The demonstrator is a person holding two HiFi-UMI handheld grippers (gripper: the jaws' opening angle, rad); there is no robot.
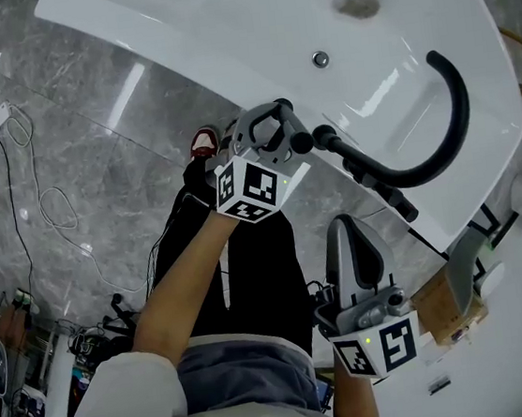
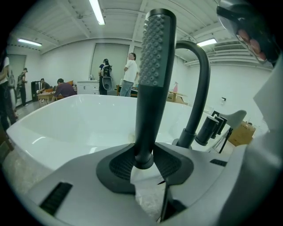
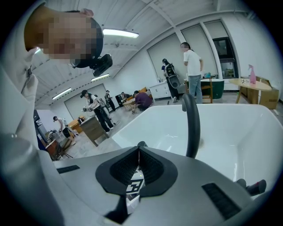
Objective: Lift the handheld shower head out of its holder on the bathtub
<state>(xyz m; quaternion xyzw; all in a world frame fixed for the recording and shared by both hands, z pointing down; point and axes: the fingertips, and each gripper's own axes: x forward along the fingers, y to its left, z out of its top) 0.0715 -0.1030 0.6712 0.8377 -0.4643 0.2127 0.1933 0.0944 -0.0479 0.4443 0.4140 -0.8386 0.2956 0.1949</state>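
Observation:
The handheld shower head (image 2: 152, 66) is a black wand with a dotted face, standing upright in its holder on the white bathtub's rim (image 2: 66, 132). My left gripper (image 2: 143, 156) is shut on its lower shaft, one pad on each side. From above, the left gripper (image 1: 281, 127) reaches the wand's top (image 1: 303, 141) at the tub's edge. My right gripper (image 1: 341, 226) hangs close to the person's body, shut with nothing in it; its pads (image 3: 148, 165) meet along a thin line around the midpoint (image 3: 139, 152).
A black curved faucet spout (image 1: 450, 132) rises just right of the wand (image 2: 199, 88), with black knobs (image 2: 207, 130) beyond it. The tub's basin (image 1: 248, 25) has a drain (image 1: 356, 2). A cardboard box (image 1: 443, 308) sits at the right. Cables (image 1: 43, 201) lie on the marbled floor.

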